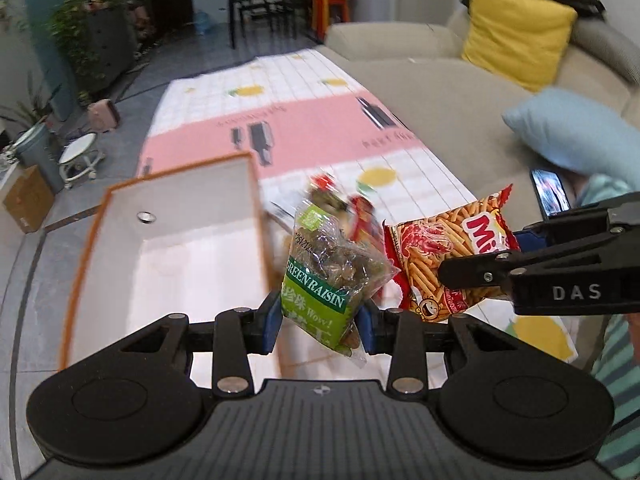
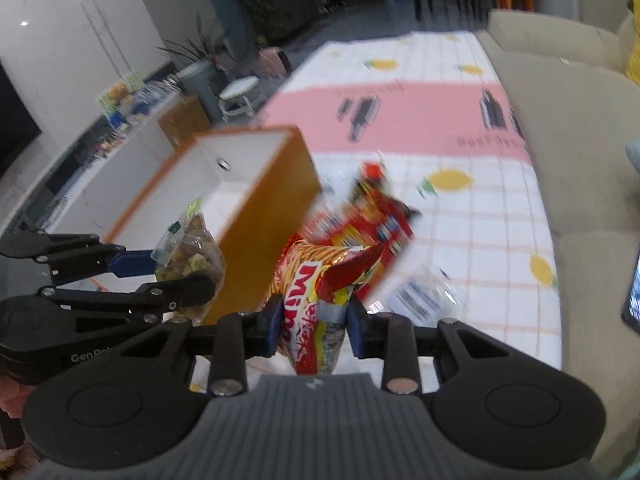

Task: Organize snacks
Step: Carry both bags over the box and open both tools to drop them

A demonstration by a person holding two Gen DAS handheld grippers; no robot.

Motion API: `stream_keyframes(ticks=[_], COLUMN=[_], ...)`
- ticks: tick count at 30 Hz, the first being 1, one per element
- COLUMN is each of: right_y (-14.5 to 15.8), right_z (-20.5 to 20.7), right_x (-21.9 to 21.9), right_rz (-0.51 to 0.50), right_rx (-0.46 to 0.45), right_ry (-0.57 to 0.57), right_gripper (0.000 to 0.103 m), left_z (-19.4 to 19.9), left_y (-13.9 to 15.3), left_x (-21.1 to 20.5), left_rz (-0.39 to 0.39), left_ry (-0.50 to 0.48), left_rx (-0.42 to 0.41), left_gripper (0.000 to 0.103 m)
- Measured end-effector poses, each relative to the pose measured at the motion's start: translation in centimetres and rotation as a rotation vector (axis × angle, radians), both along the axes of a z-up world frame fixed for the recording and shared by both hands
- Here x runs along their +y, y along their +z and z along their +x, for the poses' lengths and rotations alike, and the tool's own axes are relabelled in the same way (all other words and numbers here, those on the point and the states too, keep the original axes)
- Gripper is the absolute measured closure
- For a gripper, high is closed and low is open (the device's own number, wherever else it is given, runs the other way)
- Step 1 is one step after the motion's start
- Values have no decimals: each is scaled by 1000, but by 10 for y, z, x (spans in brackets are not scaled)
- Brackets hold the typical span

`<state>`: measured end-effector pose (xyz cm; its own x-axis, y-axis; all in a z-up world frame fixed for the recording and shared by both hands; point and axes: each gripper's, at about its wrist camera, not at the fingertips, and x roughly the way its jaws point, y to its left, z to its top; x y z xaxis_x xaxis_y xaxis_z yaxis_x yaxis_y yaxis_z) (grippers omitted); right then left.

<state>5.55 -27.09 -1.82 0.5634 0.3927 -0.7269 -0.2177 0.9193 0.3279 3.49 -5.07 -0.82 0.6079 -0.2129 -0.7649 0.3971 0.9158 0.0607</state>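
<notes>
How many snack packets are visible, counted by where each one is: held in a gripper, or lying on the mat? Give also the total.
Held in a gripper: 2, the green raisin bag in the left gripper and the red Mimi snack bag in the right gripper.
Lying on the mat: 2, a red packet and a clear packet.
Total: 4

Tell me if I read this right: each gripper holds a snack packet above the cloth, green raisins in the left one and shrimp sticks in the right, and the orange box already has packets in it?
Not quite. The orange box shows only its bare white inside in the left wrist view. The rest holds: the left gripper grips the green raisins, the right gripper the shrimp sticks.
</notes>
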Motion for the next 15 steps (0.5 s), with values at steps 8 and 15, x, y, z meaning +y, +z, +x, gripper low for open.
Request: stream_keyframes(ticks=[8, 15], right_y=[38, 44], right_z=[20, 44], right_x=[48, 105], right_rz=[64, 40], right_rx=[-86, -70], right_ry=[140, 312], right_gripper=[73, 73], left_z=[19, 52], left_y=[31, 14], left_x=[53, 92], left_rz=[-20, 24], left_ry=[91, 78], left_rx=[-19, 105], left_gripper=[60, 60])
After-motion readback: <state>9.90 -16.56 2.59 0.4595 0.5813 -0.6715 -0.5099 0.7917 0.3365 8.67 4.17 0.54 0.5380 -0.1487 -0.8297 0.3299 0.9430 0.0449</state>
